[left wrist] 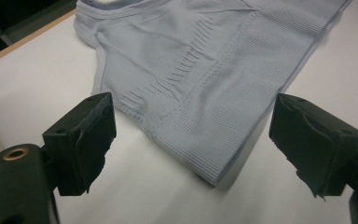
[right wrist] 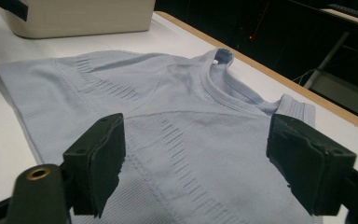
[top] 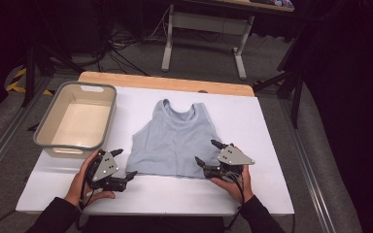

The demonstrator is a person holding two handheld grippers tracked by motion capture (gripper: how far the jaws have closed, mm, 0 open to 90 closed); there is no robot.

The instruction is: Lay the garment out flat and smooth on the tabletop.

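1. A pale blue top (top: pixel 171 141) lies flat on the white counter (top: pixel 267 126), in the middle of the high view, neck toward the far edge and hem toward the person.
2. The left gripper (top: pixel 124 165) sits at the lower left of the high view, right at the top's lower left corner, held in the person's left hand (top: pixel 85 182).
3. Its jaws stand wide apart and grip nothing; in the left gripper view (left wrist: pixel 191 140) the hem corner of the top (left wrist: pixel 205 93) lies on the counter between and just ahead of the jaws, with no pad pressing on it.
4. The right gripper (top: pixel 208 152) is at the lower right of the high view, over the top's lower right corner, held in the right hand (top: pixel 233 187).
5. Its jaws are wide too; in the right gripper view (right wrist: pixel 193 158) the fabric (right wrist: pixel 168 121) spreads flat beneath and between them, not pinched.
6. A beige tub (top: pixel 58 141) stands on the counter at the left of the high view, beside the top but apart from it; it is empty.
7. The tub's side (right wrist: pixel 74 16) shows at the upper left of the right gripper view.
8. The counter's wooden edge (top: pixel 165 81) runs along the far side.
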